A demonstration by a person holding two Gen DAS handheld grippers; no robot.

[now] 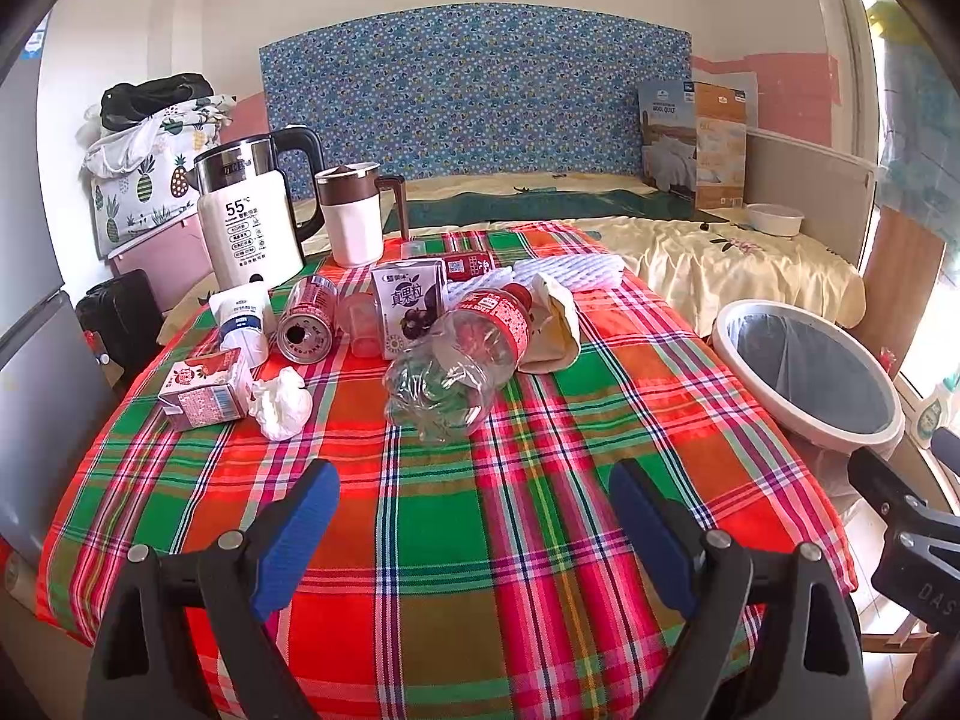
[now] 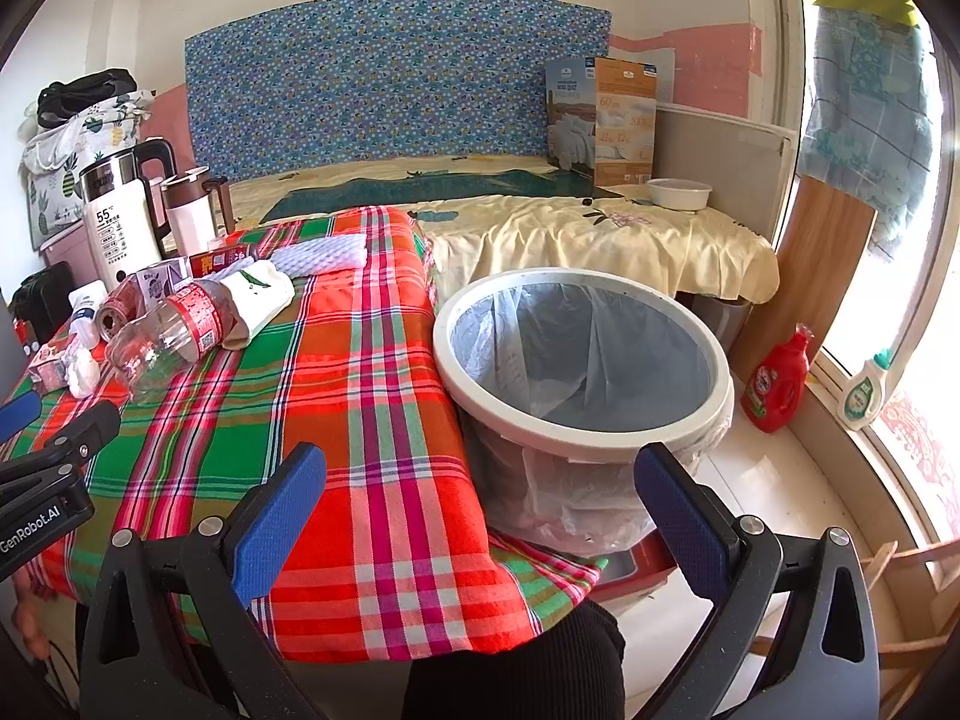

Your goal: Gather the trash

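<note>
Trash lies at the far left of the plaid-covered table: a crushed clear plastic bottle with a red label, a soda can on its side, an upright juice carton, a small pink carton, a crumpled tissue and a white tube. A white bin with a plastic liner stands to the table's right. My left gripper is open and empty, short of the bottle. My right gripper is open and empty, over the table's right edge beside the bin.
A white kettle and a lidded mug stand at the table's back left. A white foam sleeve and a cream cloth lie behind the bottle. A bed lies beyond. Detergent bottles stand by the window.
</note>
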